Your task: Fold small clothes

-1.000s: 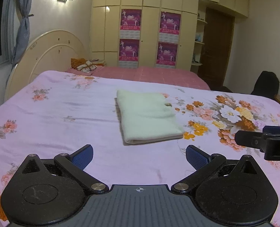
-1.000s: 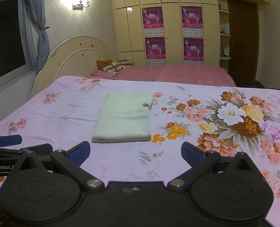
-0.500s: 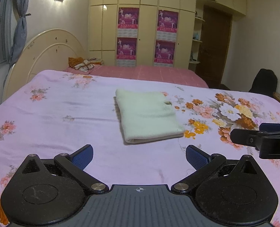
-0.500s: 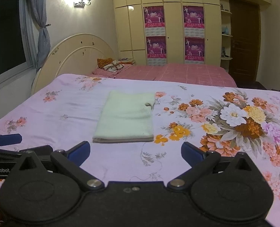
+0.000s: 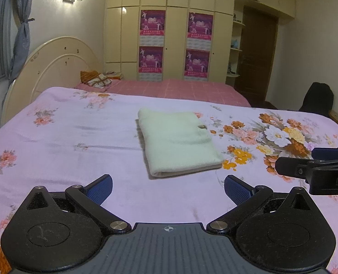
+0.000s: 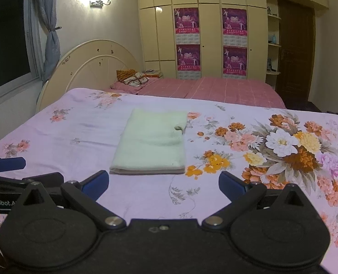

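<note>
The pale green cloth (image 5: 179,141) lies already folded into a flat rectangle near the middle of the bed (image 5: 77,137), on the pink flowered sheet, its thick folded edge turned toward me and a small notch showing on its right side. I judge it light, soft and limp, perhaps a fleecy knit: it will sag from any single hold and the layers may slide apart, so if I want another fold I would pinch through all the layers at the two near corners, one per side, and lift them together. From the right camera the same cloth (image 6: 149,142) sits just ahead and a little left of centre. My left hand-held gripper (image 5: 168,188) hangs over the sheet short of the cloth with its blue pads spread wide and nothing between them; my right hand-held gripper (image 6: 163,182) is likewise wide apart and empty, beside the left one, not touching the fabric. Farther out there is a second bed with a pink checked cover (image 5: 180,89), a cream headboard (image 5: 54,64), a wardrobe with posters (image 5: 175,45), and a dark door (image 5: 255,57).
</note>
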